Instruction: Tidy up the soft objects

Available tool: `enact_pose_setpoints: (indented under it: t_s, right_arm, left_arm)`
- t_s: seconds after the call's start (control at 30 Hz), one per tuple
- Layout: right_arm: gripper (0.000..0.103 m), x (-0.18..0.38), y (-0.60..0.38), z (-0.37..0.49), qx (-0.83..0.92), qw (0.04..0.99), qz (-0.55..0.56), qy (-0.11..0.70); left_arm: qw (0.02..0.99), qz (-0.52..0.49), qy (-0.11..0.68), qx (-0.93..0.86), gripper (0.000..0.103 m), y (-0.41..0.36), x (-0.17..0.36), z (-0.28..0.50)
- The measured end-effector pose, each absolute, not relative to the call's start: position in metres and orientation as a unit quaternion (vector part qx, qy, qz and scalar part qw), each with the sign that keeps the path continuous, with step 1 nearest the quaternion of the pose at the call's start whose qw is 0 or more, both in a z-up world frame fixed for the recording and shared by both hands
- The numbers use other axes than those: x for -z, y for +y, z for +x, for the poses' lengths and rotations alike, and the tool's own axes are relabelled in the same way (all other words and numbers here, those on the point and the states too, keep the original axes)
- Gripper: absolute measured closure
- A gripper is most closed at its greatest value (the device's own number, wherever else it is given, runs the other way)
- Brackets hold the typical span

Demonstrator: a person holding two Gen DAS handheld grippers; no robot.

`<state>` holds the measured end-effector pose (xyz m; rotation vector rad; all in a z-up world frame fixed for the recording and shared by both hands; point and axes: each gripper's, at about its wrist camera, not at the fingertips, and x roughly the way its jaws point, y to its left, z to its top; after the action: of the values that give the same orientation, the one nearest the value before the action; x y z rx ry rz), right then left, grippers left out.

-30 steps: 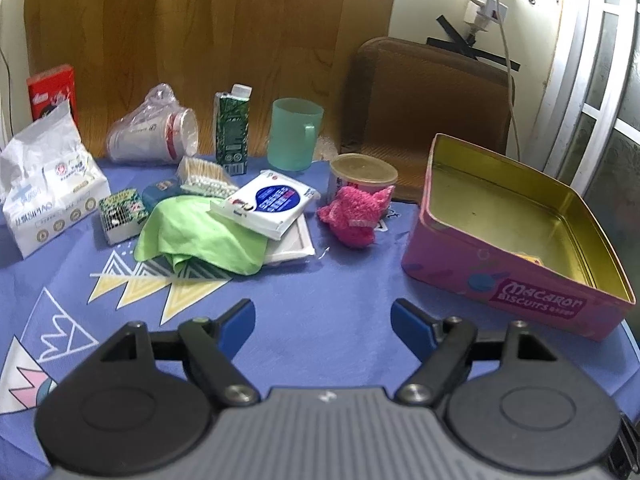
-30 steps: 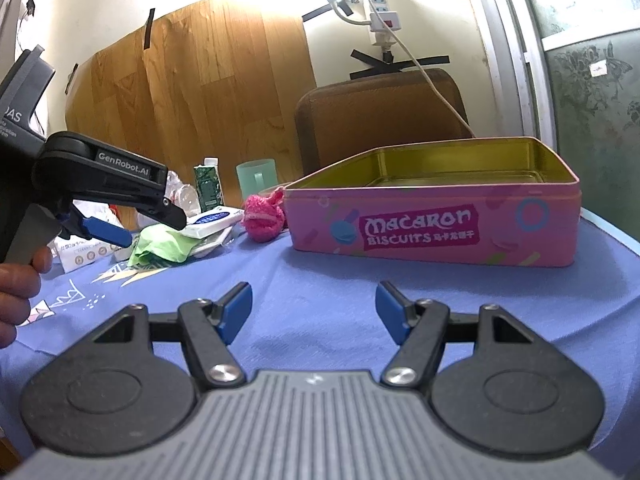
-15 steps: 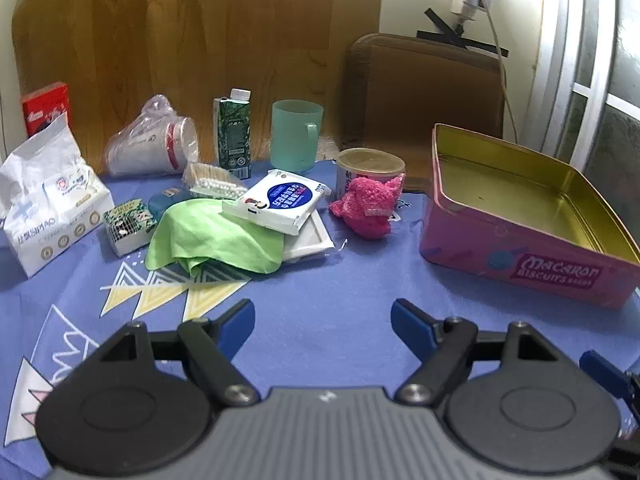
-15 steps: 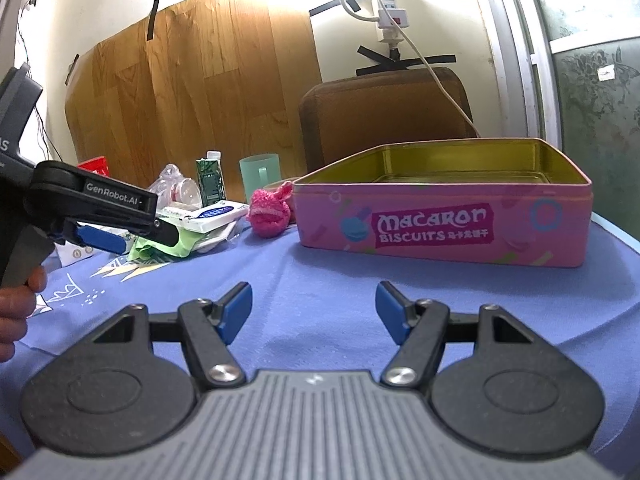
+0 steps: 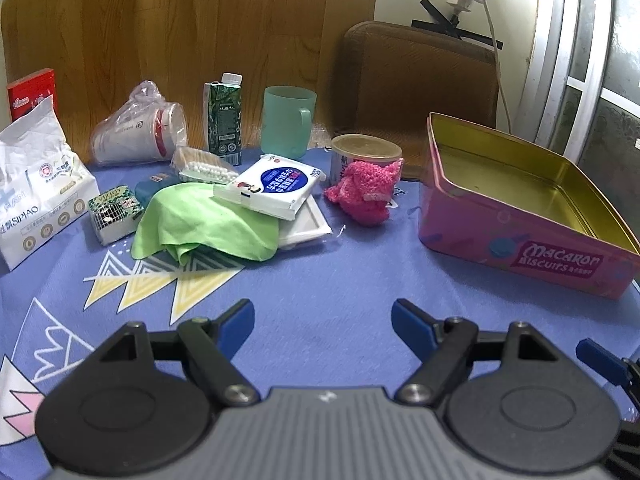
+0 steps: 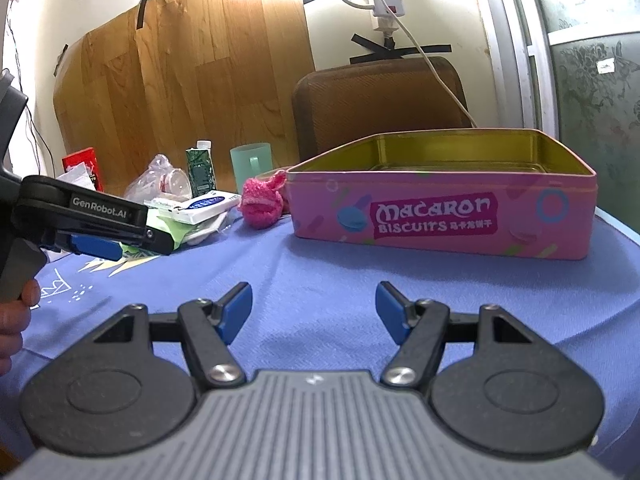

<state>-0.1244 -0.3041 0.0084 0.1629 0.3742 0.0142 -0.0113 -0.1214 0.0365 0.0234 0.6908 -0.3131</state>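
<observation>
A pink fuzzy toy [image 5: 366,192] [image 6: 262,204] lies on the blue tablecloth [image 5: 328,280], left of the open pink biscuit tin [image 5: 516,240] [image 6: 440,220]. A crumpled green cloth [image 5: 200,222] lies further left, with a white tissue pack [image 5: 272,186] resting on its far edge. My left gripper [image 5: 322,320] hovers open over bare cloth, well short of the pile, nothing between its fingers. My right gripper [image 6: 314,308] is open and holds nothing, in front of the tin. Seen from the right wrist, the left gripper [image 6: 96,236] is at the left, held by a hand [image 6: 16,320].
Behind the pile stand a green mug [image 5: 286,120], a drink carton [image 5: 224,118], a bagged cup stack [image 5: 138,132], a round can [image 5: 366,152] and cotton swabs [image 5: 204,166]. A large white pack [image 5: 36,184] and a small box [image 5: 114,212] sit left. A brown chair back [image 5: 416,88] is beyond.
The left gripper has sunk a little and rolled slightly, so the tin and pile sit more level in its view. The right gripper has stayed put. Both stay open.
</observation>
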Motion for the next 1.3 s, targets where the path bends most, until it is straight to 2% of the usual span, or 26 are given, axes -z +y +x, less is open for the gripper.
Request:
enact_pose_setpoints:
  t_s: [0.07, 0.17, 0.77, 0.9, 0.97, 1.07, 1.2, 1.3]
  right_arm:
    - [0.033, -0.008, -0.303, -0.123, -0.007, 0.979, 0.080, 0.189]
    - [0.033, -0.005, -0.300, -0.120, -0.006, 0.978, 0.077, 0.196]
    - [0.033, -0.011, -0.292, -0.079, 0.005, 0.970, 0.063, 0.233]
    - [0.033, -0.019, -0.288, -0.062, -0.012, 0.968, 0.069, 0.242]
    - [0.038, -0.024, -0.278, -0.054, -0.027, 0.968, 0.063, 0.243]
    - [0.039, -0.031, -0.257, -0.038, -0.063, 0.966, 0.044, 0.246]
    - [0.039, -0.037, -0.232, -0.007, -0.092, 0.964, 0.014, 0.250]
    - [0.039, -0.041, -0.223, 0.023, -0.109, 0.958, 0.032, 0.263]
  left_arm:
    - [0.930, 0.017, 0.333, 0.154, 0.024, -0.121, -0.035, -0.012]
    - [0.933, 0.031, 0.323, 0.154, 0.016, -0.120, -0.032, -0.013]
    - [0.951, 0.045, 0.275, 0.134, 0.014, -0.044, -0.013, 0.001]
    - [0.952, 0.006, 0.280, 0.120, 0.013, -0.013, -0.008, 0.011]
    - [0.949, -0.041, 0.287, 0.124, 0.013, 0.001, -0.006, 0.016]
    - [0.946, -0.079, 0.289, 0.123, 0.013, 0.013, -0.005, 0.021]
    - [0.945, -0.094, 0.281, 0.136, 0.014, 0.017, -0.004, 0.019]
    - [0.947, -0.094, 0.273, 0.139, 0.014, 0.016, -0.004, 0.017]
